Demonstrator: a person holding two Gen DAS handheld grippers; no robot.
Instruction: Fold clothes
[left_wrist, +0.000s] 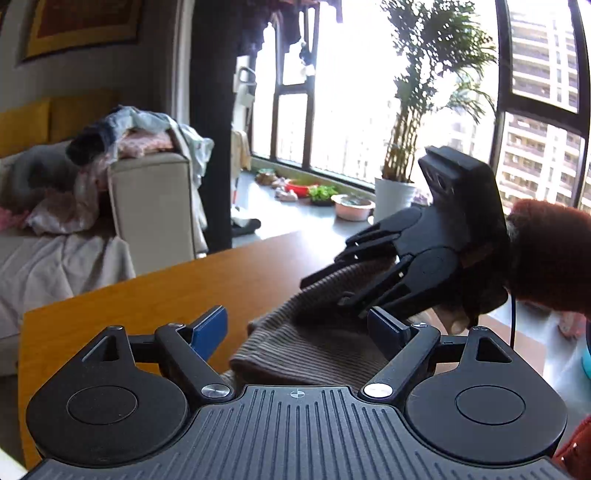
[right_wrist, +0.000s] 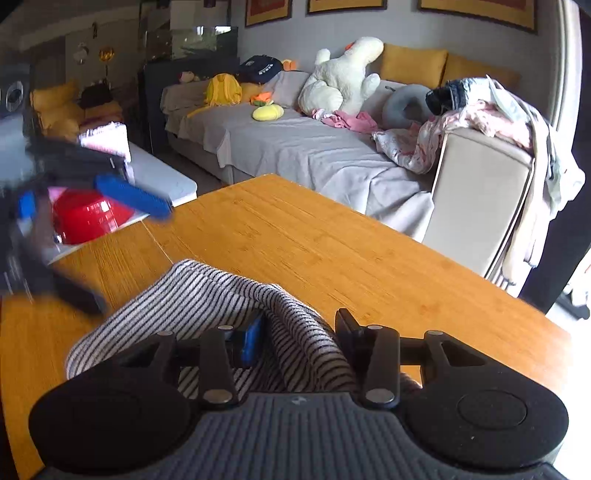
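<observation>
A striped knit garment (right_wrist: 207, 299) lies bunched on the wooden table (right_wrist: 332, 240); in the left wrist view it looks brown (left_wrist: 314, 347). My right gripper (right_wrist: 299, 332) has a fold of it bulging between its two fingers, which stand partly apart around the cloth. In the left wrist view the right gripper (left_wrist: 332, 280) reaches in from the right, over the garment. My left gripper (left_wrist: 299, 328) is open, its blue pads (left_wrist: 210, 328) wide apart just above the garment's near end. It shows blurred at the left of the right wrist view (right_wrist: 122, 214).
A grey sofa (right_wrist: 314, 147) with a plush toy (right_wrist: 340, 77) and a heap of clothes (right_wrist: 480, 110) on its arm stands behind the table. A red bowl (right_wrist: 88, 218) sits on a white low table at left. A potted plant (left_wrist: 395, 192) stands by the window.
</observation>
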